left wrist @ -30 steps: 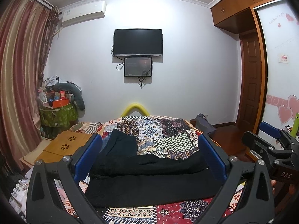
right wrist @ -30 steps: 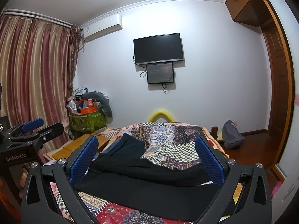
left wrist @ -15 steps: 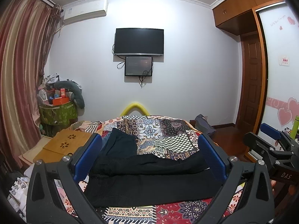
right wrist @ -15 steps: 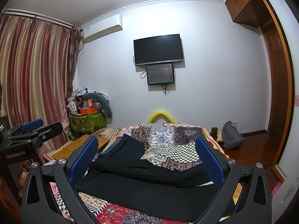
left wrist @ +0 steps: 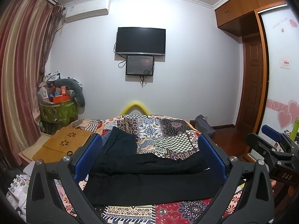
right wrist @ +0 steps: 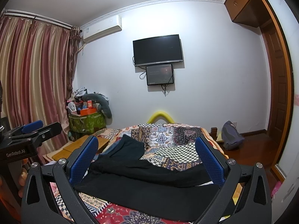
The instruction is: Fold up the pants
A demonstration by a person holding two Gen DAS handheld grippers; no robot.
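The black pants (left wrist: 149, 179) lie spread out on the bed, on a bright patchwork quilt (left wrist: 164, 130). In the left wrist view they fill the space from 9 o'clock to 3 o'clock, low in the middle. One leg lies flat and wide near the camera. The other leg lies just behind it, touching it. The top part of the pants bends away toward 11 o'clock.

The left gripper (left wrist: 149, 158) is held above the near edge of the pants. Its two blue fingers (left wrist: 87, 156) are wide apart and hold nothing. The right gripper (right wrist: 147, 160) also floats over the pants, and its blue fingers (right wrist: 209, 160) are wide apart and empty too.

In the right wrist view the left gripper shows at 9 o'clock. In the left wrist view the right gripper shows at 3 o'clock.

A black TV (left wrist: 140, 41) hangs on the white wall at 12 o'clock, with a small screen (left wrist: 139, 65) just under it. Striped curtains (right wrist: 31, 78) hang at 9 o'clock. A green box (left wrist: 58, 112) full of things stands at 10 o'clock.
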